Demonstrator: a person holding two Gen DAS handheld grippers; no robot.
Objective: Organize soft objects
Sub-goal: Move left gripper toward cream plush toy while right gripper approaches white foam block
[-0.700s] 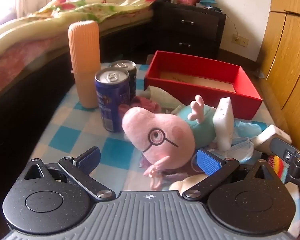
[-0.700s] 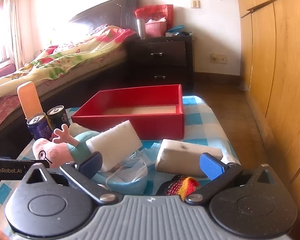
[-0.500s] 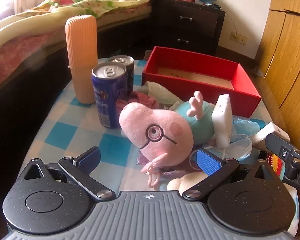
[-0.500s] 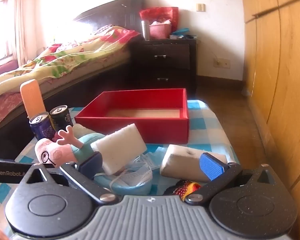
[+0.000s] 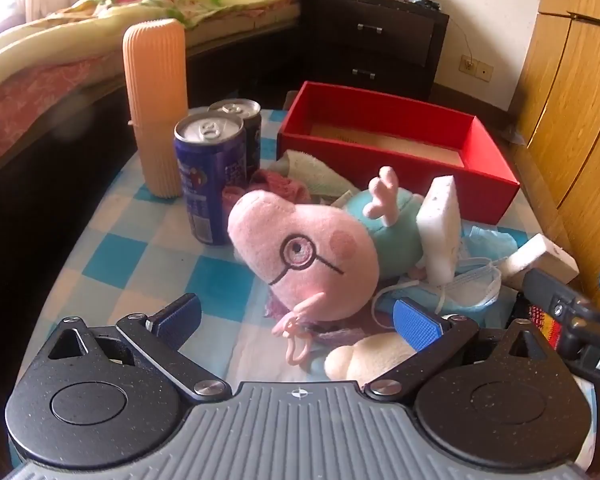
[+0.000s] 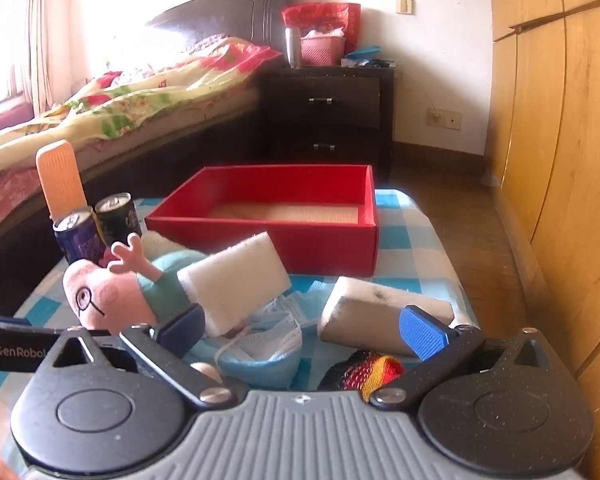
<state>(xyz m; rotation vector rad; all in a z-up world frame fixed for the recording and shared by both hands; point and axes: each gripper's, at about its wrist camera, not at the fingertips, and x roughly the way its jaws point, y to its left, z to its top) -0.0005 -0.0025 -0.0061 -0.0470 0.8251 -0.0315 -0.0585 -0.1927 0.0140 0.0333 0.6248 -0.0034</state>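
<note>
The empty red box (image 6: 284, 216) waits at the table's (image 5: 112, 248) far end. The pig plush (image 5: 304, 252) lies ahead of the spread, empty left claw (image 5: 296, 318); pinch its head squarely. The right claw (image 6: 302, 330), also spread, hovers over the face mask (image 6: 268, 340).

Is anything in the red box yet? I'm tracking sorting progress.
No; the red box shows only its bare floor, with the pig plush outside.
</note>
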